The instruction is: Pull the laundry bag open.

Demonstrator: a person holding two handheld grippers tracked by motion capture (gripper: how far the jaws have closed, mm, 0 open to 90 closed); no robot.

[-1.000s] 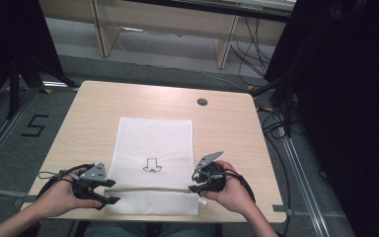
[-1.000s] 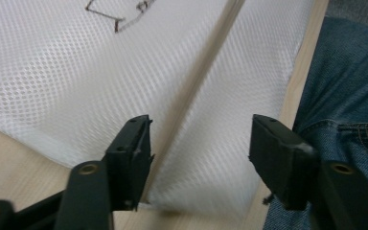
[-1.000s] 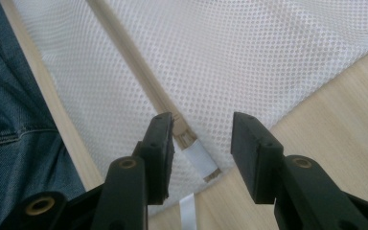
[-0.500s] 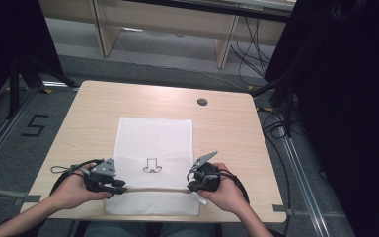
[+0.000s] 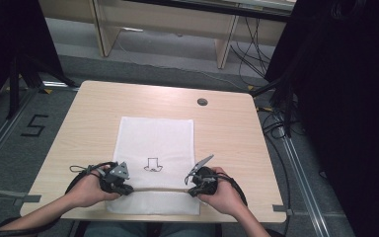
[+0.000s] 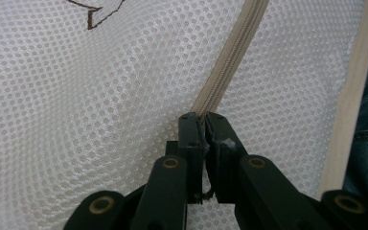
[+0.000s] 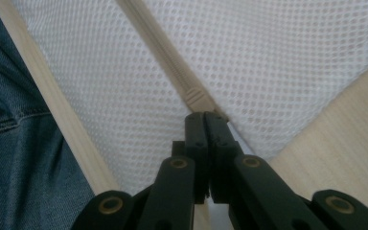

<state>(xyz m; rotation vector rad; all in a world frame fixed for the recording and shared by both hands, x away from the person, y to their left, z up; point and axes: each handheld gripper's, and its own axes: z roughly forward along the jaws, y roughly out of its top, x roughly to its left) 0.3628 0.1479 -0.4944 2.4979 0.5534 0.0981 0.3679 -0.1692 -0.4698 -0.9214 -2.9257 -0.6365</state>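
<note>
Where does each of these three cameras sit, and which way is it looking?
High view: above the person's side, looking forward and down at the table; forearms, both hands show.
Left gripper view: rides the left claw, looking along its jaws, shut on the zipper.
Right gripper view: rides the right claw; jeans show.
Shared: the white mesh bag.

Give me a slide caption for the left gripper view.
Left gripper fingers shut on the beige zipper of a white mesh laundry bag.
</note>
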